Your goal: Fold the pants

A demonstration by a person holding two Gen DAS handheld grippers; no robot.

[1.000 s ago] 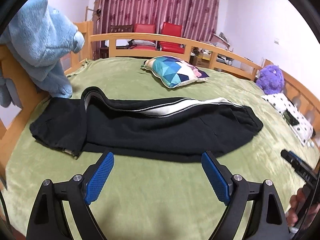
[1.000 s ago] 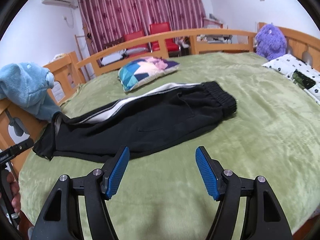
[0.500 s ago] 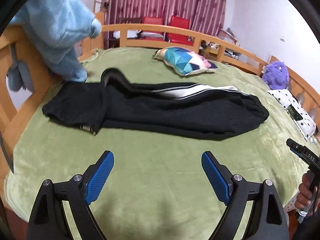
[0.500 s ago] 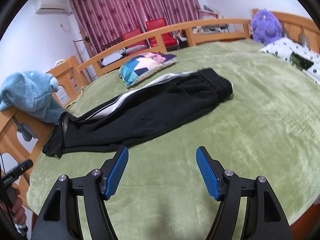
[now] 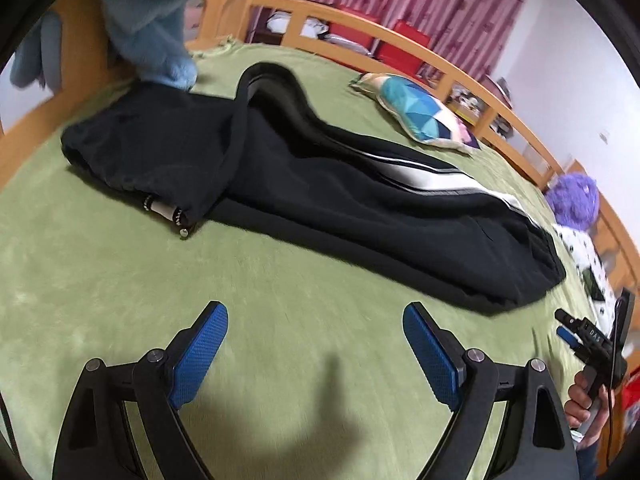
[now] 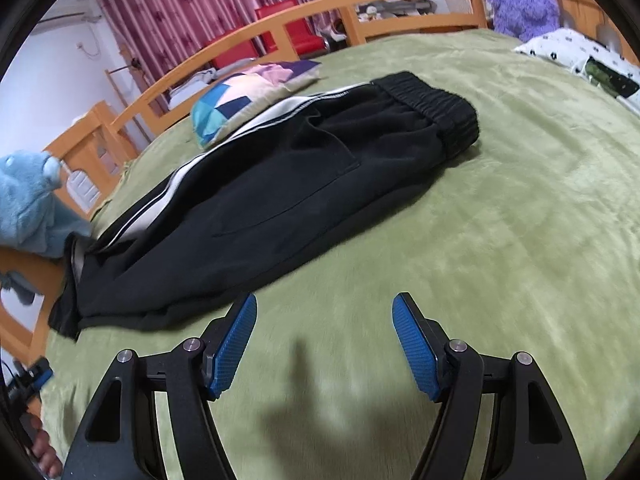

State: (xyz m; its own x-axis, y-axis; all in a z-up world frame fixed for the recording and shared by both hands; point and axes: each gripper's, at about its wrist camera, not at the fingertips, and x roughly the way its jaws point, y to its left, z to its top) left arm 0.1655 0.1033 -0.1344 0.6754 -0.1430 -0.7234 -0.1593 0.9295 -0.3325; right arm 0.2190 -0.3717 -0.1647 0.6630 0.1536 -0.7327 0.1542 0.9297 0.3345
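- Black track pants with a white side stripe [image 5: 320, 200] lie lengthwise on the green plush bed cover [image 5: 280, 300], doubled leg over leg; elastic waistband [image 6: 436, 108] at one end, cuff ends folded back near the wooden bed rail [image 5: 400, 40].
- Left hand-held gripper [image 5: 316, 340]: blue pads spread wide, nothing between them, hovering over bare cover just short of the pants' near edge.
- Right hand-held gripper [image 6: 324, 332]: pads apart, a little narrower, empty; left pad tip close to the pants' hem edge, not touching.
- Light blue plush toy [image 5: 160, 20] drapes over the rail by the cuff end.
- Geometric-patterned cushion [image 6: 248, 96] sits beyond the pants; purple furry toy [image 6: 520, 4] at the far corner.
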